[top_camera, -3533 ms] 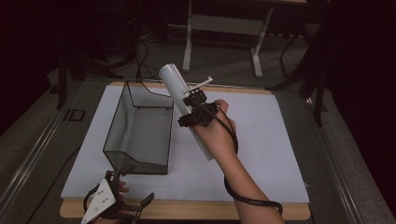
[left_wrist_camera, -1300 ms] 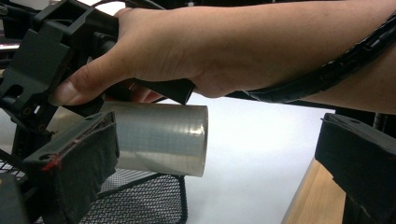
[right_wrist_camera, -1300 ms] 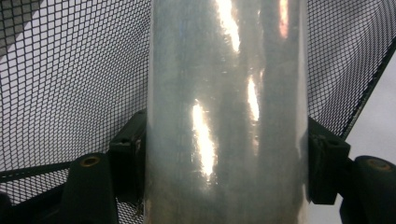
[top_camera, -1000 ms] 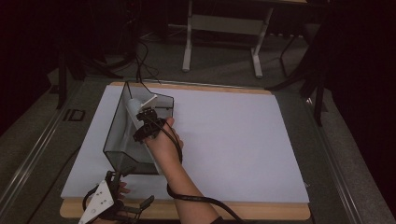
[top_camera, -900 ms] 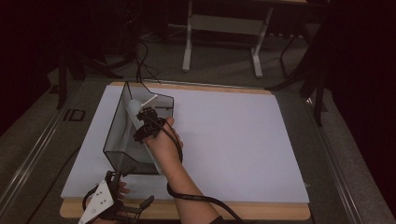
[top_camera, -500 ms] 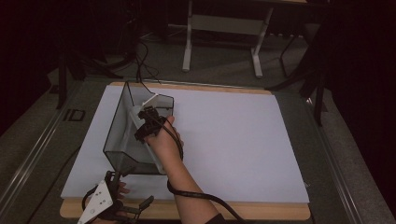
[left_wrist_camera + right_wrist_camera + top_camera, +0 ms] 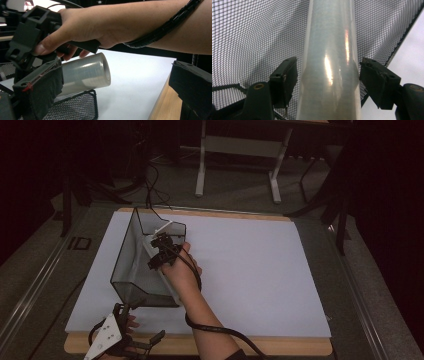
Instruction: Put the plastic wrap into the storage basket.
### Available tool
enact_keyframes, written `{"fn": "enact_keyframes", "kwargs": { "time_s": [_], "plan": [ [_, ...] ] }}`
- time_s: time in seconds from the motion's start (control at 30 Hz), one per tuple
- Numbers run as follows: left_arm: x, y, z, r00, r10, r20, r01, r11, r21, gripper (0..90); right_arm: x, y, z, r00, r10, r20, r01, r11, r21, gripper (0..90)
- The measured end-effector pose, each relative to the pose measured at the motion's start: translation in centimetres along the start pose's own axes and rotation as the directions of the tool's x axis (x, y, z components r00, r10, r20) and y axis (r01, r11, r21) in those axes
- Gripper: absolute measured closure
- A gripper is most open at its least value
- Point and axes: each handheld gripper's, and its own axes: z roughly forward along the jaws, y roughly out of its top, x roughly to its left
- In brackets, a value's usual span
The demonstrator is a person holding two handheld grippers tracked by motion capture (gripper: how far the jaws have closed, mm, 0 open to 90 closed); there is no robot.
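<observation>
While 1 roll [image 7: 329, 62] lies in 1 basket [image 7: 125, 265], 2 grippers

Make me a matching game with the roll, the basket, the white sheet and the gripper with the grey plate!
Things:
1. clear film roll
2. black mesh basket
3. white sheet
4. left gripper

Places or states:
A. spread flat over the wooden table
B. at the table's near edge, in front of the basket
C. lying between the right gripper's parted jaws, inside the basket
D. standing on the sheet's left part

Pairs: 1-C, 2-D, 3-A, 4-B
</observation>
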Motion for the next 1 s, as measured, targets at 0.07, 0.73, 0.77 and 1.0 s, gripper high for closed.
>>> {"fn": "enact_keyframes", "kwargs": {
  "time_s": [0.07,0.73,0.77,1.0],
  "plan": [
    [0.0,0.0,0.0,1.0,-0.002,0.0,0.002,1.0,0.001,0.0,-0.4,-0.2,0.1,0.9996,0.016,-0.021,-0.016,0.9999,0.0,27.8],
    [0.0,0.0,0.1,1.0,0.004,-0.004,-0.004,1.0,0.009,0.0,-0.4,-1.1,-3.1,0.9951,-0.042,-0.089,0.032,0.9928,-0.116,18.7],
    [0.0,0.0,0.1,1.0,0.003,-0.003,-0.003,1.0,0.009,0.0,-0.3,-1.2,-3.2,0.9941,-0.043,-0.1,0.031,0.9922,-0.121,18.7],
    [0.0,-0.1,0.1,1.0,0.006,-0.004,-0.006,0.9999,0.012,0.0,-0.3,-2.2,-5.2,0.9832,-0.089,-0.16,0.057,0.9791,-0.195,18.7]
  ]
}}
